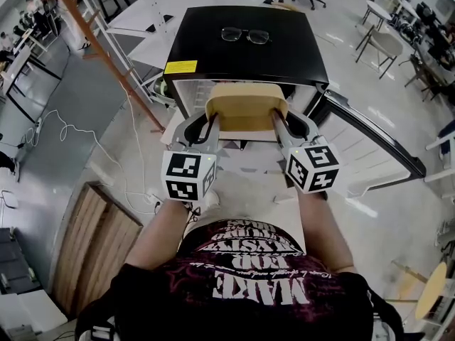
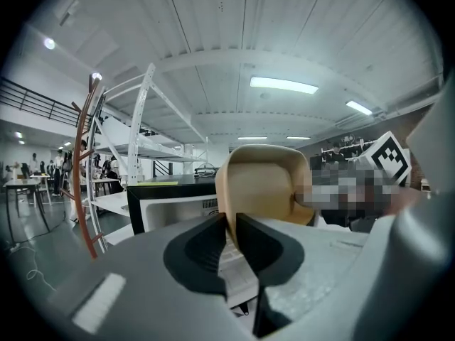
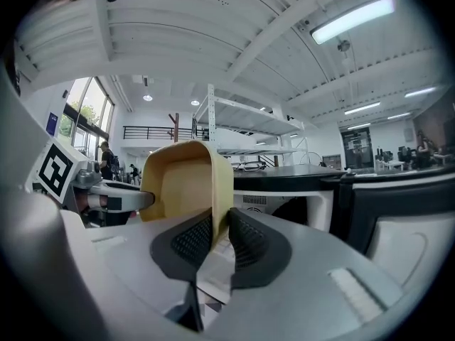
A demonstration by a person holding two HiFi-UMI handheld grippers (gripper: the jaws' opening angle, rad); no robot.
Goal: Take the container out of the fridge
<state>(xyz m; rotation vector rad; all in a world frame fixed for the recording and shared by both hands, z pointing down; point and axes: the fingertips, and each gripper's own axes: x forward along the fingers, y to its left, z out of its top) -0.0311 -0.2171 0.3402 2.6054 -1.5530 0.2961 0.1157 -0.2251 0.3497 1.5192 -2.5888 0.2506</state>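
While left gripper (image 1: 211,124) and right gripper (image 1: 278,123) fingers (image 3: 190,241) clamp its rims, smooth tan container (image 1: 245,105)

door (image 1: 362,144) standing wide at right, white rack (image 1: 146,30) crowding left, container (image 1: 245,112) blocking the fridge (image 1: 245,45) mouth

Right gripper (image 3: 220,226), low centre: dark ribbed jaws closed on the near wall of a tan rounded plastic container (image 3: 181,183), one pad each side of the wall. Container fills centre-left of frame. At its left edge the left gripper (image 3: 138,201) meets the opposite wall, w/ its black-and-white marker cube (image 3: 57,170) at far left. Right of centre: black-topped white fridge (image 3: 298,187), dark door (image 3: 398,219) open at far right. White metal shelving rack (image 3: 245,126) behind. Long ceiling light (image 3: 352,16) upper right.
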